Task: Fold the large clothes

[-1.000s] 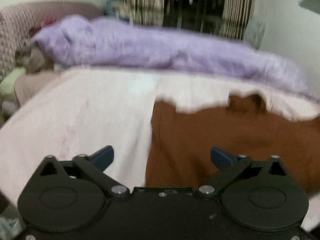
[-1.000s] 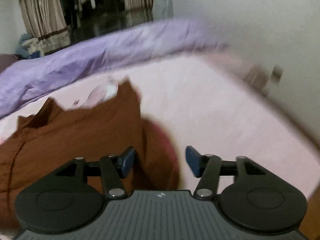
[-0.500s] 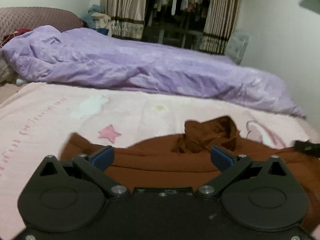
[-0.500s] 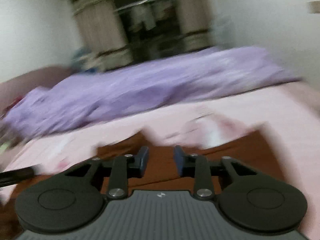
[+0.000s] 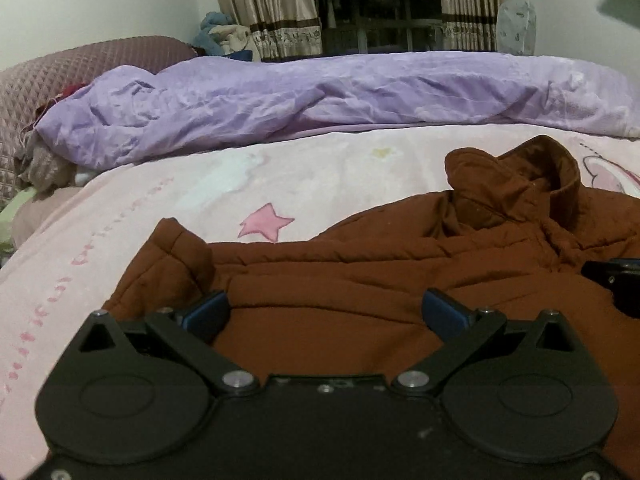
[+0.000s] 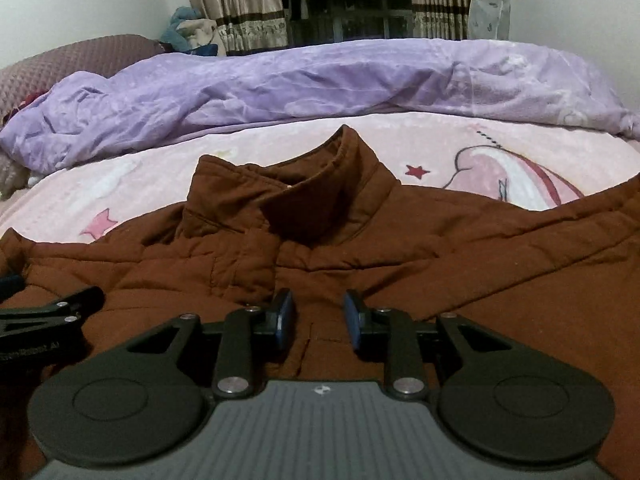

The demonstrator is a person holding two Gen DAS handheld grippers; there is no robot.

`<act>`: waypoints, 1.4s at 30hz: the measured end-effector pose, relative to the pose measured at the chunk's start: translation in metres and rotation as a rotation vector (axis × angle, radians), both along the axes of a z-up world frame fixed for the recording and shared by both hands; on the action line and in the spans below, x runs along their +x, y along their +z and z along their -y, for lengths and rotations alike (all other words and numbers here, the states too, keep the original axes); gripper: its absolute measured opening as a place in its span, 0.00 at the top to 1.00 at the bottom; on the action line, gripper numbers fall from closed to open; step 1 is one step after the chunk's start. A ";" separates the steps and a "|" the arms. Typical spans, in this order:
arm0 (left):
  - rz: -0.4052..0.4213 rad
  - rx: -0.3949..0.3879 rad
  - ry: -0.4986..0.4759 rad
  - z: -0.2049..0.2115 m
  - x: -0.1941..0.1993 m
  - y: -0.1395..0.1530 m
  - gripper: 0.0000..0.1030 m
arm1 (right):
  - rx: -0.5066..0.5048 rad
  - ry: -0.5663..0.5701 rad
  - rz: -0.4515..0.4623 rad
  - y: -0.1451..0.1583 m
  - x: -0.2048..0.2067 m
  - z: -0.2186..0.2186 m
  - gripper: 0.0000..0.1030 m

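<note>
A brown quilted jacket (image 5: 360,272) lies spread on the pink bed sheet (image 5: 160,196), its collar (image 5: 516,184) standing up at the far side. My left gripper (image 5: 326,310) is wide open and empty, low over the jacket's left part near a raised sleeve end (image 5: 176,248). In the right wrist view the jacket (image 6: 440,248) fills the foreground, its collar (image 6: 304,192) straight ahead. My right gripper (image 6: 318,316) is partly open and empty over the jacket's front placket. The left gripper's side shows in the right wrist view at the left edge.
A crumpled purple duvet (image 5: 320,100) lies along the far side of the bed. A mauve headboard (image 5: 60,68) stands at the left, and curtains (image 5: 268,4) with a dark clothes rack stand behind. The sheet carries star prints (image 5: 266,222).
Both grippers swung round to face the collar and settled low over the jacket. The right gripper's jaws narrowed from wide to partly open. The left stayed wide open.
</note>
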State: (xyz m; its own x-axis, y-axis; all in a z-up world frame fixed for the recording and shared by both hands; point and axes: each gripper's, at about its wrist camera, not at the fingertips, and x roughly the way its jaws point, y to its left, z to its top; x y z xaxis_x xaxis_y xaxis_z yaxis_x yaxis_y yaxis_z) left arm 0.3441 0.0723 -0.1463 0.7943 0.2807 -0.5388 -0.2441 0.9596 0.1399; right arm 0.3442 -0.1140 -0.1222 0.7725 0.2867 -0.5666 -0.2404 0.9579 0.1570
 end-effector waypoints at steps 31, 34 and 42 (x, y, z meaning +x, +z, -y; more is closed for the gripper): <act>0.068 -0.177 0.016 -0.100 -0.133 0.066 0.00 | -0.029 -0.294 0.047 0.045 -0.067 0.144 0.81; 0.090 -0.228 -0.088 -0.059 -0.125 0.069 0.00 | 0.056 -0.183 0.063 0.055 -0.085 0.105 0.80; -0.120 -0.162 -0.189 0.020 -0.084 0.025 0.00 | 0.019 0.032 -0.033 0.032 -0.097 0.011 0.75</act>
